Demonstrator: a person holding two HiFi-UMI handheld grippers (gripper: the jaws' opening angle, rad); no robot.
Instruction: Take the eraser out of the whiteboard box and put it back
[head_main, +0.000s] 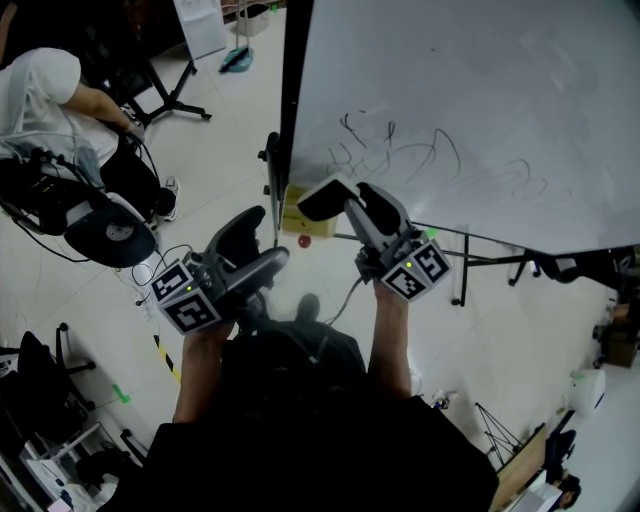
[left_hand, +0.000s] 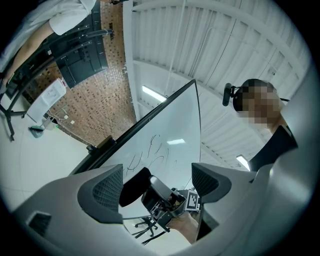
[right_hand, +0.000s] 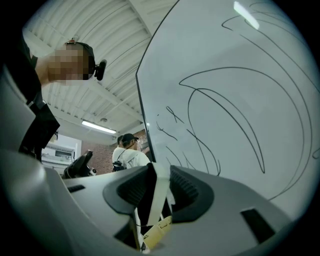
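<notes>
Eraser (right_hand: 155, 197) is clamped btw. jaws of right gripper (right_hand: 159, 172), so it is judged as taken out. Left gripper (left_hand: 157, 175) jaws are apart, nothing btw. them. Next, probably: eraser is to be lowered into yellow box (head_main: 298, 215) just below the right jaws.

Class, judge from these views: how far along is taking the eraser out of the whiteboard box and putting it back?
Done: the eraser is out, clamped in the right claw beside the whiteboard. In hand: it is held near a yellow box at the board's edge. Left: putting it back and letting go. The left claw is open, empty.
</notes>
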